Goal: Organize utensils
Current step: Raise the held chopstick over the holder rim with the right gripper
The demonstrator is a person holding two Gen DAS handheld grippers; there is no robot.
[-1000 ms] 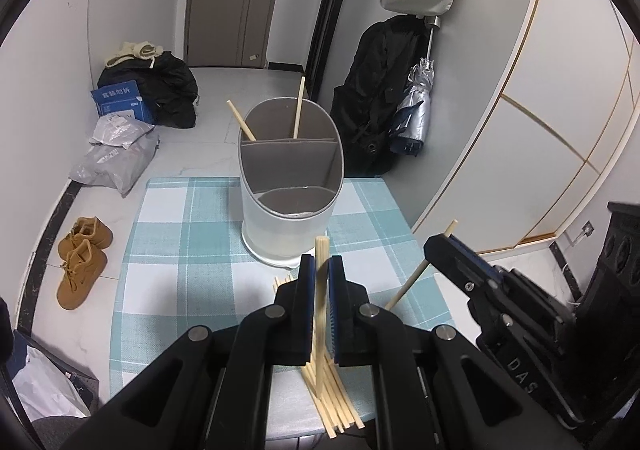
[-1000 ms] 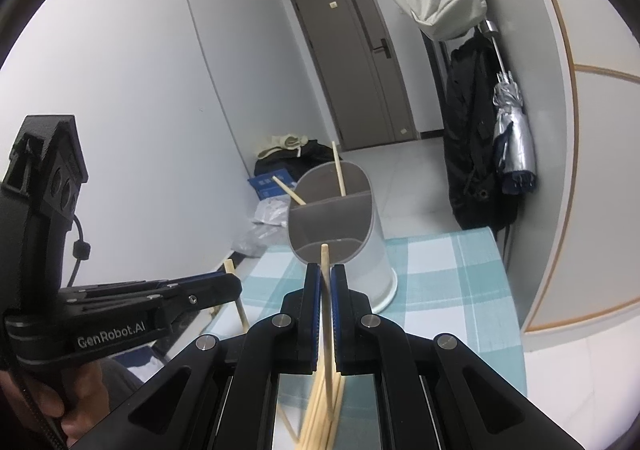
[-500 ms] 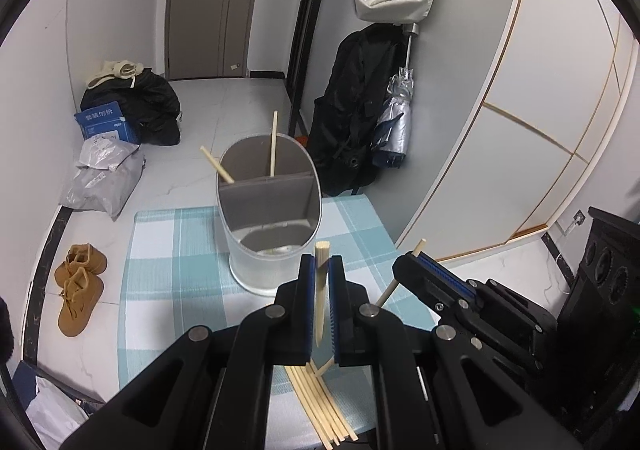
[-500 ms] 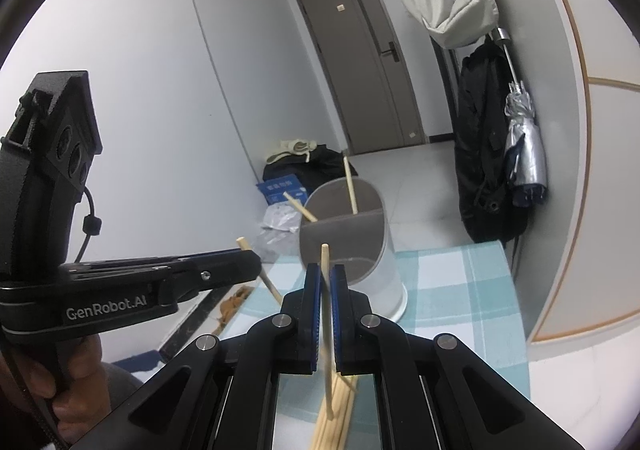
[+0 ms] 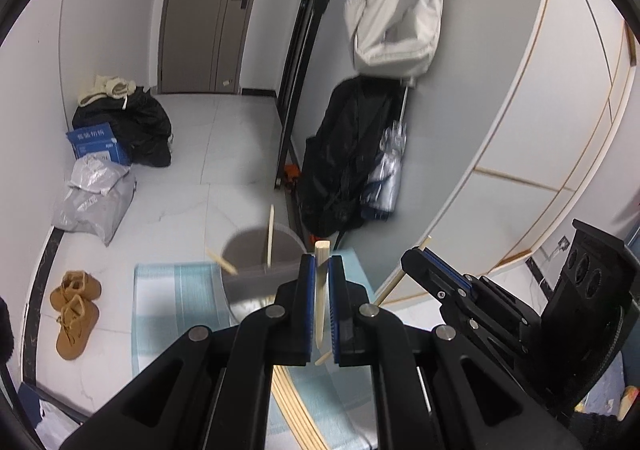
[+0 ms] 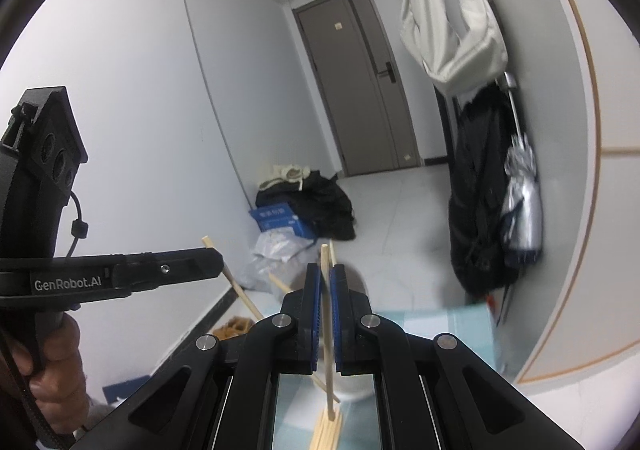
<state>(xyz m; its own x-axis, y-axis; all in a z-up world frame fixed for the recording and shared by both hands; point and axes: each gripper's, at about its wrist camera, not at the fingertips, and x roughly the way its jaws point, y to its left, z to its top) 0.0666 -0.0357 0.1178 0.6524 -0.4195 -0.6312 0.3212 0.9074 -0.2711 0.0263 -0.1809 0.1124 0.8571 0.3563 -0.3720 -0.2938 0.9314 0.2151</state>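
In the left wrist view, the left gripper point(image 5: 319, 268) sits at lower centre, its jaws clamped on a chopstick point(image 5: 321, 290) that stands nearly upright between the blue pads. At right in the same view, the right gripper point(image 5: 416, 256) pinches a second chopstick point(image 5: 404, 272) slanting down to the left. In the right wrist view that stick point(image 6: 327, 314) stands upright between the closed pads.

Just behind the left gripper's tips stands the holder point(image 5: 256, 270), with two chopsticks point(image 5: 271, 236) leaning in its far compartment. It rests on a checked cloth point(image 5: 176, 302). Loose chopsticks point(image 5: 296, 414) lie on the cloth at bottom centre, below the gripper.
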